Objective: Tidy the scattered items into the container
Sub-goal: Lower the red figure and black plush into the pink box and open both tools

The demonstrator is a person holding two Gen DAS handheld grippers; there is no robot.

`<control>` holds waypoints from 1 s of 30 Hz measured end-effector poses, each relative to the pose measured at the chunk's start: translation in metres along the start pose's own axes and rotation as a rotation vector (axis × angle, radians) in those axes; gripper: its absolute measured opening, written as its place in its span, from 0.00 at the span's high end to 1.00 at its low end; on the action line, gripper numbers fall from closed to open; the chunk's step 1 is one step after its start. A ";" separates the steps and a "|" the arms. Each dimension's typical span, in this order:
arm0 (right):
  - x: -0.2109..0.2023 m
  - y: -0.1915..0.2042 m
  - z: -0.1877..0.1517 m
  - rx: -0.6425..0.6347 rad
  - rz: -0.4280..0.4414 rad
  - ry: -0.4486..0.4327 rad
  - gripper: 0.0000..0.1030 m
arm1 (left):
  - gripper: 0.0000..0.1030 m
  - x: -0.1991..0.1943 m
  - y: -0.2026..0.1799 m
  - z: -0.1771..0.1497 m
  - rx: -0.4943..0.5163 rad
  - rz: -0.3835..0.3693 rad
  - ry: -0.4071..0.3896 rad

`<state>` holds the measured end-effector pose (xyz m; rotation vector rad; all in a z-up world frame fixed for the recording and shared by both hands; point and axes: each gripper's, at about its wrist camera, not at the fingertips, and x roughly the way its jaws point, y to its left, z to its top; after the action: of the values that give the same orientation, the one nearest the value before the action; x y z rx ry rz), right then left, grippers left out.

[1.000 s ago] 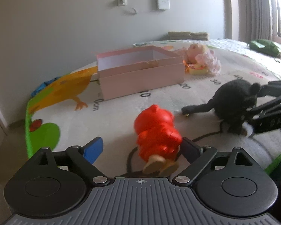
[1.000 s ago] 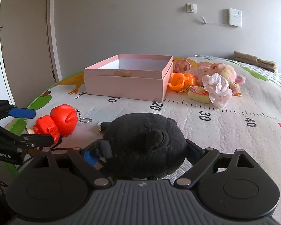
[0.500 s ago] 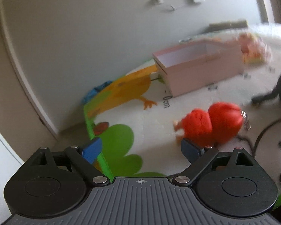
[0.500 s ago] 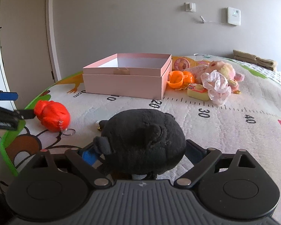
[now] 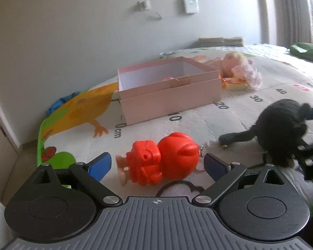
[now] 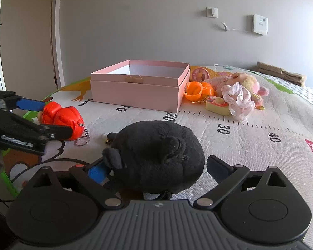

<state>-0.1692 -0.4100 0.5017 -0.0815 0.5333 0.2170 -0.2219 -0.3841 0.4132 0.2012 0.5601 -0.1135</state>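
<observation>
Both cameras sit low over the play mat (image 5: 229, 114), each looking forward along its own fingers (fisheye, so edges bend). Both see the pink box (image 5: 169, 98) (image 6: 139, 87) at 12 o'clock, red toy (image 5: 167, 158) (image 6: 62, 116) and black plush (image 5: 285, 129) (image 6: 158, 156).

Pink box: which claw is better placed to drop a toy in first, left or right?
Probably right. The right claw already brackets the black plush, one finger touching it. The left claw only frames the red toy, gaps both sides. Both look similarly far from the pink box.
</observation>
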 end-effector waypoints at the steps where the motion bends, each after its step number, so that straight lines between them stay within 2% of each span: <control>1: 0.000 0.000 0.000 -0.004 -0.001 -0.003 0.06 | 0.04 0.004 -0.002 0.001 -0.002 0.000 0.008; 5: 0.002 0.001 0.001 -0.025 -0.011 -0.013 0.06 | 0.04 0.016 -0.009 0.002 0.023 0.042 0.026; 11: 0.008 0.003 0.001 -0.038 -0.008 -0.008 0.06 | 0.04 0.033 -0.003 0.003 -0.002 0.063 0.057; 12: 0.009 0.003 0.001 -0.036 -0.008 -0.008 0.07 | 0.04 0.035 -0.002 0.003 -0.010 0.056 0.059; 14: 0.009 0.002 0.002 -0.031 0.003 -0.003 0.16 | 0.04 0.038 0.000 0.005 -0.017 0.048 0.059; 21: 0.006 0.004 0.004 -0.040 0.009 0.000 0.17 | 0.04 0.034 -0.001 0.010 -0.006 0.030 0.014; 30: -0.007 0.007 0.013 -0.049 0.011 -0.040 0.17 | 0.04 0.005 0.003 0.012 -0.008 0.019 -0.041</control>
<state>-0.1705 -0.4030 0.5161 -0.1214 0.4885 0.2419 -0.2111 -0.3844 0.4205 0.1955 0.5181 -0.0969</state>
